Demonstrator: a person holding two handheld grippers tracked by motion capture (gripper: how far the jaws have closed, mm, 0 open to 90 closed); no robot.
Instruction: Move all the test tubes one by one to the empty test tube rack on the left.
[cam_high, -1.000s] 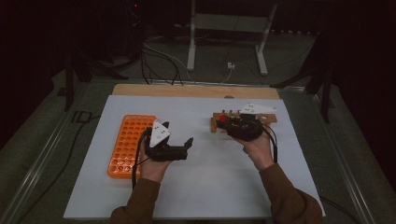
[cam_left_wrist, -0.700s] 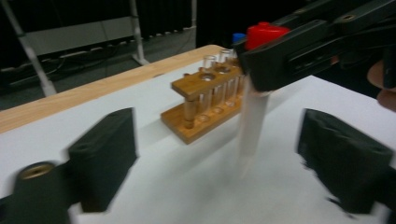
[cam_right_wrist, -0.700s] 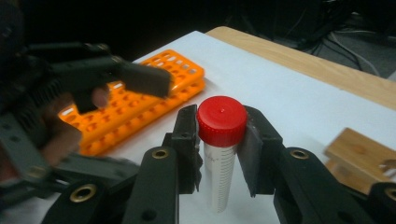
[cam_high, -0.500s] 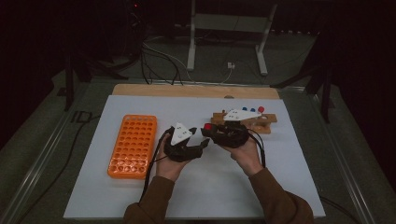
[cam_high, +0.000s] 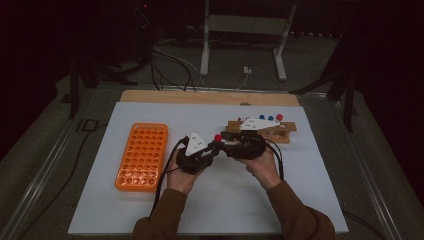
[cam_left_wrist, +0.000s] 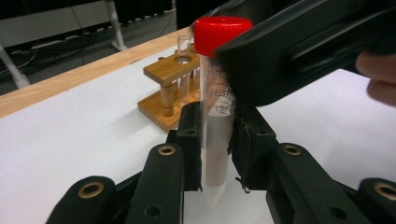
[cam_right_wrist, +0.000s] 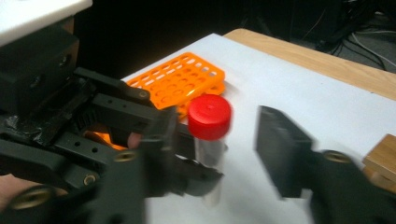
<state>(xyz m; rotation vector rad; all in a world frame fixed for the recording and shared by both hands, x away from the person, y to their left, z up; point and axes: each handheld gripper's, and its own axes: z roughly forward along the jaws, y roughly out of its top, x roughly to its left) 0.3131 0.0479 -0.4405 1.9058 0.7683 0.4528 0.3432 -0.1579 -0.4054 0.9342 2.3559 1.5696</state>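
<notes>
Tube (cam_left_wrist: 215, 135), red-capped, clear and cone-tipped, stands upright between the pads of my left gripper (cam_left_wrist: 215, 154), which is clamped on its lower body; its tip hangs just above the white mat (cam_high: 210, 210). In the high view it sits mid-table between my two hands, the cap (cam_high: 218, 137) showing between the grippers. My left gripper's jaws have just been closing and now press the tube on both sides. My right gripper (cam_right_wrist: 212, 154) has just been opening: its jaws stand apart around the upper part of the tube, one jaw clear off to the side, and I judge it no longer grips. The step in hand is a hand-over, right to left, at the point of release.

Farther left lies the orange rack (cam_high: 142, 155), flat on the mat, its holes unfilled as far as I can see. Farther off, behind my right hand, stands the wooden stand (cam_high: 272, 131), with blue and red caps rising from it.

Next move, as I judge it: draw the right gripper back without knocking the cap, then carry the tube, kept upright, across to the rack and lower its tip squarely into a hole.
</notes>
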